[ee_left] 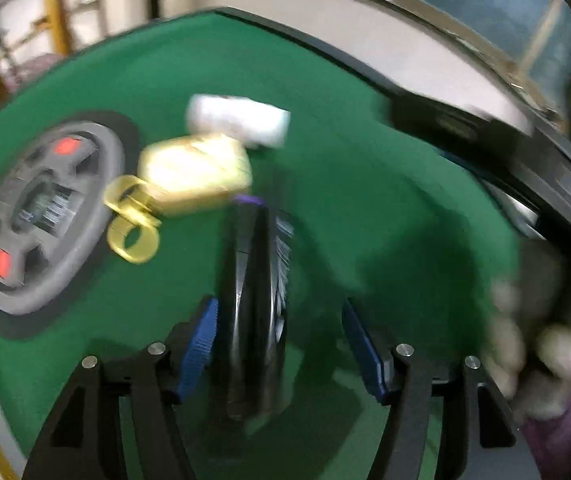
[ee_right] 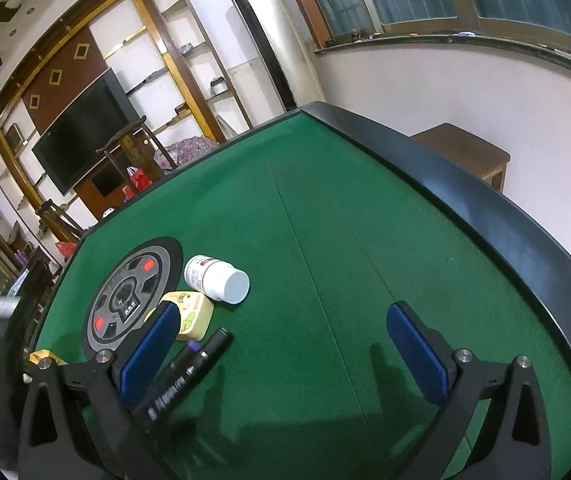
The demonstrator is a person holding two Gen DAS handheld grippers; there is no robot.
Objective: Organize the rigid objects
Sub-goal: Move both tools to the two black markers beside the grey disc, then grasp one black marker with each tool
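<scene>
Bottle (ee_right: 216,281) behind box (ee_right: 191,316)

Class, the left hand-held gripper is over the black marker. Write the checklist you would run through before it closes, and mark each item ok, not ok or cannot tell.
1. Black marker lies between the left hand-held gripper pads: ok.
2. Jaws wide enough, gap on both sides: ok.
3. Marker centred: not ok, it sits near one pad.
4. Yellow box and white pill bottle beyond the fingertips: ok.
5. Right hand-held gripper open, holding nothing: ok.
6. Pads low enough to grip: cannot tell, view is blurred.
</scene>
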